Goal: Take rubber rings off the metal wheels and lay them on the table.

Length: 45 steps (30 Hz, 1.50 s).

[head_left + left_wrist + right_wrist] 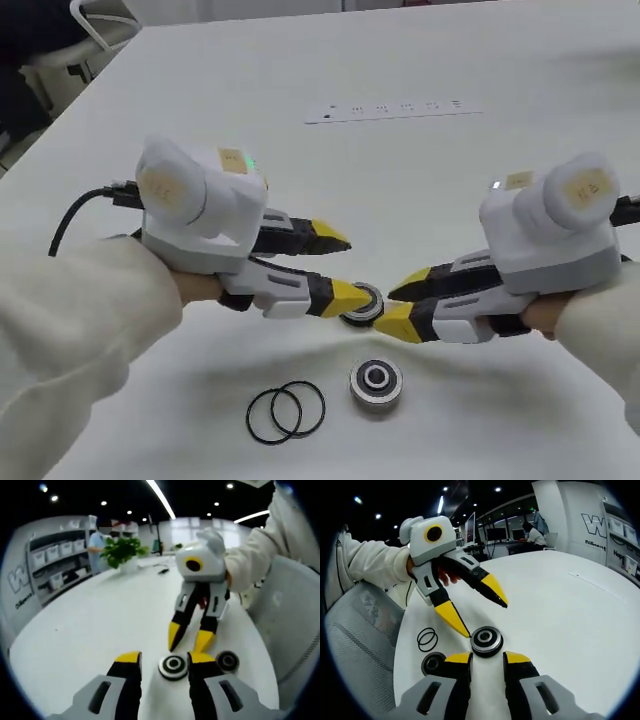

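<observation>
A metal wheel [362, 305] lies flat on the white table [420, 190], a dark band around its rim, between the tips of both grippers. My left gripper [350, 268] is open; its lower jaw touches the wheel's left edge and its upper jaw stands clear above. From the right comes my right gripper [398, 304], open, its tips close to the wheel. The wheel [486, 640] sits just ahead of the right gripper [487, 658]. A second wheel [376, 383] lies nearer me. Two black rubber rings [285, 410], overlapping, lie to its left.
A flat white strip [395, 108] with dark marks lies further back on the table. A black cable [75, 215] trails from the left gripper. A grey mesh chair [362, 635] stands close to the table's near edge. A potted plant [120, 550] is far off.
</observation>
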Each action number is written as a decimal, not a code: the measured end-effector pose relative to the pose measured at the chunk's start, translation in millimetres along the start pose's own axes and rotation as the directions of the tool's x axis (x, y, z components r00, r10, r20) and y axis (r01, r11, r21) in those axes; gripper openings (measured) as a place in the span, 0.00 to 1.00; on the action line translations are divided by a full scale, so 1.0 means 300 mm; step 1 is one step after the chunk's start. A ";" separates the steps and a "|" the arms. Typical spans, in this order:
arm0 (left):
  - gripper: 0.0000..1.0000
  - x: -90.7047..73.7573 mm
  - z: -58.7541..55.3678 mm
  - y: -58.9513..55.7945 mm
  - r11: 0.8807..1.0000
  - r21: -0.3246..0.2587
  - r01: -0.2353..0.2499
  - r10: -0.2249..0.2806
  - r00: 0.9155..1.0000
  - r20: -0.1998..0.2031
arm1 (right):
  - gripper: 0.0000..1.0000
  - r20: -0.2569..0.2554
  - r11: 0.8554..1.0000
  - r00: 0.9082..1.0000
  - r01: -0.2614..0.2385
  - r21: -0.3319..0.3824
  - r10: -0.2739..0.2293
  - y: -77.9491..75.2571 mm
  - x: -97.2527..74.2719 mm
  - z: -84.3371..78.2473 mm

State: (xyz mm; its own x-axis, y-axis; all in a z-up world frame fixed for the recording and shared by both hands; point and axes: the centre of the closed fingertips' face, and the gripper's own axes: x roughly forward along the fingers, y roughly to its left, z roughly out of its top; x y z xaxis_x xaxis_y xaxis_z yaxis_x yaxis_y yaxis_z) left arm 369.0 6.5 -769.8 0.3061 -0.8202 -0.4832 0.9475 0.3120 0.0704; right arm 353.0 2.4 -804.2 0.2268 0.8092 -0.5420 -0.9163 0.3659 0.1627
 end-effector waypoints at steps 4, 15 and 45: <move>0.33 0.015 -0.017 -0.018 1.000 -0.011 0.023 -0.023 1.000 -0.007 | 0.22 0.010 1.000 1.000 -0.002 -0.008 0.002 -0.002 0.005 0.008; 0.23 0.033 -0.035 -0.030 0.999 -0.013 0.031 -0.032 0.999 -0.021 | 0.22 0.019 1.000 1.000 -0.005 -0.022 0.006 -0.003 0.014 0.011; 0.15 0.031 -0.057 -0.043 0.998 -0.050 0.037 -0.038 0.999 -0.019 | 0.19 0.020 0.998 1.000 -0.011 -0.063 0.012 0.005 0.018 0.012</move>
State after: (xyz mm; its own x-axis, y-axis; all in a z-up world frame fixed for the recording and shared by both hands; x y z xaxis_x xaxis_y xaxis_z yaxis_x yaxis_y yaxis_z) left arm 358.2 3.0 -790.1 0.2680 -0.8224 -0.5018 0.9524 0.3048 0.0090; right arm 353.9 9.1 -803.8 0.2225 0.8226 -0.5233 -0.9376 0.3276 0.1162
